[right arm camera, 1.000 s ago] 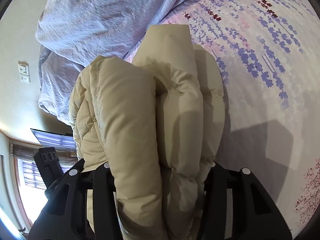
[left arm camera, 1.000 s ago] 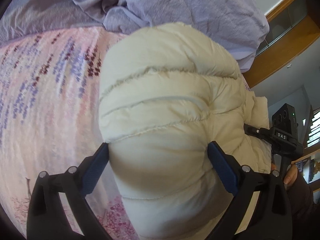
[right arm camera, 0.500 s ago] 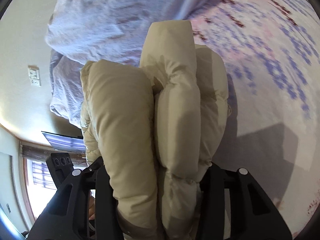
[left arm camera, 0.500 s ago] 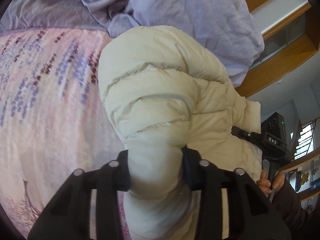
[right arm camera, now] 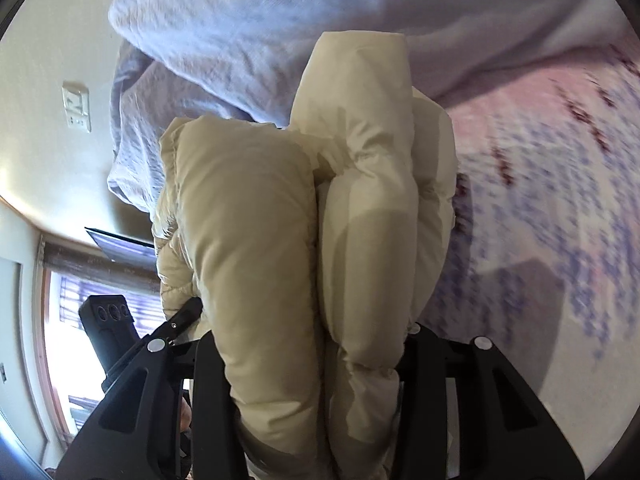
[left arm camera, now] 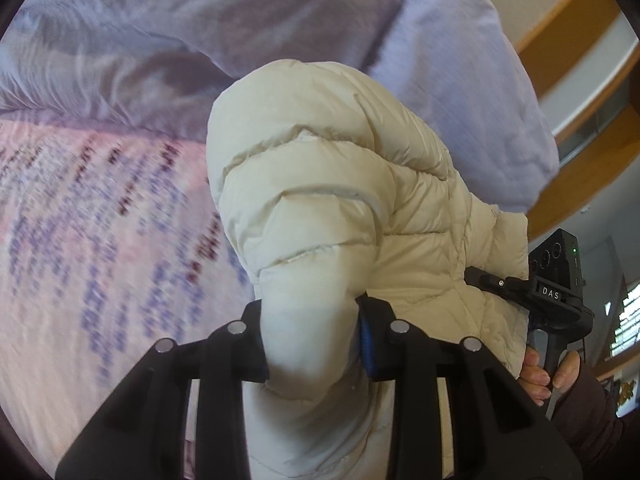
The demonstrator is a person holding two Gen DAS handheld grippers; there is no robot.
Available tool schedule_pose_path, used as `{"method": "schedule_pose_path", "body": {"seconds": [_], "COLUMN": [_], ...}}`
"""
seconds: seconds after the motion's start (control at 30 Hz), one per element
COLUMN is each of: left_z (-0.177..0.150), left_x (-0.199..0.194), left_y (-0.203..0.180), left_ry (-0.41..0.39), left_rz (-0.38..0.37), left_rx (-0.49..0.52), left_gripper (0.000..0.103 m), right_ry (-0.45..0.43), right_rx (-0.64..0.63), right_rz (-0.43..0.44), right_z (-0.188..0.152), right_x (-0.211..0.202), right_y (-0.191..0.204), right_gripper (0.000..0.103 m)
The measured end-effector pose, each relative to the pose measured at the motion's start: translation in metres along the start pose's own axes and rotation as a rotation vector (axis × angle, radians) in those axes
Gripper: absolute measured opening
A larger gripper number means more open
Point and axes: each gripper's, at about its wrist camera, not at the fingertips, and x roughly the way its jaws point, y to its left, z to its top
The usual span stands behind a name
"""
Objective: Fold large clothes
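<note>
A cream quilted puffer jacket (left arm camera: 340,200), folded into a thick bundle, is held up off the bed between both grippers. My left gripper (left arm camera: 312,340) is shut on one end of it, squeezing the padding between its black fingers. My right gripper (right arm camera: 308,364) is shut on the other end of the jacket (right arm camera: 360,220), with several folded layers bulging between the fingers. The right gripper's body (left arm camera: 556,292) shows in the left wrist view past the jacket, and the left gripper's body (right arm camera: 108,332) shows in the right wrist view.
The bed has a pink sheet with a purple flower print (left arm camera: 100,240) under the jacket. A crumpled lavender duvet (left arm camera: 280,32) is piled just beyond it. A wall with a switch plate (right arm camera: 76,106) and a window (right arm camera: 72,340) lie to the left in the right wrist view.
My left gripper has closed from open onto the jacket's end. Both grippers have lifted the bundle and carried it toward the lavender duvet.
</note>
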Motion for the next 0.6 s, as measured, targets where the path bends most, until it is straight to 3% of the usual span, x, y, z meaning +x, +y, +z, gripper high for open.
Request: {"method": "schedule_pose_path", "body": {"seconds": [0.3,0.53,0.6], "left_z": [0.022,0.021,0.021], "left_x": [0.008,0.025,0.027], "left_y": [0.026,0.011,0.006], "left_ry": [-0.006,0.004,0.007], "left_rz": [0.079,0.143,0.163], "left_rx": [-0.012,0.002,0.005], "left_gripper": [0.032,0.035,0.037], "right_ry": [0.032,0.021,0.018], "right_rx": [-0.024,-0.005,0.005], "right_rz": [-0.050,-0.090,-0.110], "right_z": [0.016,0.010,0.010], "right_x": [0.032,0.039,0.037], "right_y": [0.012,0.026,0.028], "right_gripper": [0.040,0.043,0.048]}}
